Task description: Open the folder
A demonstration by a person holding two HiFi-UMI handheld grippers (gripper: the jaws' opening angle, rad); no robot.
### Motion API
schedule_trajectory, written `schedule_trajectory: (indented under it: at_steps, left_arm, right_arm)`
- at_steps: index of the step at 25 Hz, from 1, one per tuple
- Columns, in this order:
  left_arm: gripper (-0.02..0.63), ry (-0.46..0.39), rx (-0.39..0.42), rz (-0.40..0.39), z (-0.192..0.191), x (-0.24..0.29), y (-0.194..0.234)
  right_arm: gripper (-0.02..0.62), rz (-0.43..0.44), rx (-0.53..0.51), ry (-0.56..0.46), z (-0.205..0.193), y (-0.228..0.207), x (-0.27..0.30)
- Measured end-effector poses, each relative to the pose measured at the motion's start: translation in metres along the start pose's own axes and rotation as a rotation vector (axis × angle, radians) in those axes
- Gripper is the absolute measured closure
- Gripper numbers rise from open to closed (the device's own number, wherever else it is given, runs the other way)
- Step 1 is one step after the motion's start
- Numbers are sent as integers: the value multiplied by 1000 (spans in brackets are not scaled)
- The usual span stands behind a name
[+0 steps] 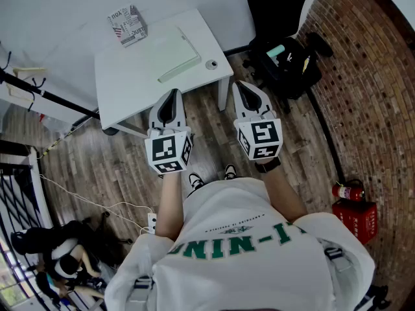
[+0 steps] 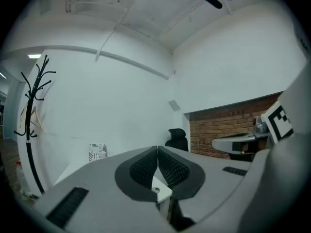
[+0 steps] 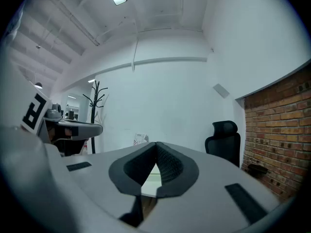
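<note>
Now: left hand-held gripper (image 1: 172, 94), right hand-held gripper (image 1: 242, 86) closed, empty; folder (image 1: 170, 52) on table (image 1: 130, 86); box (image 1: 128, 25) reads "JUST".

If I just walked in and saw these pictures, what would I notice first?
The big grey left tongs and right tongs, both shut and empty, poke out in the middle. Just beyond them a white table carries a closed pale folder. A red fire extinguisher sits by the brick wall at the right.

White wall (image 1: 58, 5), brick wall (image 1: 369, 76), wood-plank floor (image 1: 110, 167), white table (image 1: 123, 89), black office chair (image 1: 275, 5), coat stand (image 2: 31, 110).
</note>
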State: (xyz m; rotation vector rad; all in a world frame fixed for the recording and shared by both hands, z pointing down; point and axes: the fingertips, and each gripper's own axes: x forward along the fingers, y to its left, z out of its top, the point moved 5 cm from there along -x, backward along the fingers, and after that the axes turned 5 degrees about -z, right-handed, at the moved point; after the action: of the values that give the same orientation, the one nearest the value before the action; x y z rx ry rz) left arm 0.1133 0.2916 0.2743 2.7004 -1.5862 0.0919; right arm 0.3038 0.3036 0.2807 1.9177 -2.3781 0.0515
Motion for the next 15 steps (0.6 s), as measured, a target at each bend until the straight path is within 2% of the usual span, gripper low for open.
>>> schedule_trajectory:
  at_steps: [7, 10, 15]
  left_arm:
    - [589, 34, -30, 42, -16, 10, -30]
    - [589, 57, -50, 55, -26, 16, -27]
    - [589, 74, -37, 54, -36, 42, -15]
  right_arm:
    - [578, -13, 14, 34, -12, -45, -4]
    - [578, 10, 41, 64, -26, -46, 3]
    - [578, 64, 61, 110, -45, -39, 35]
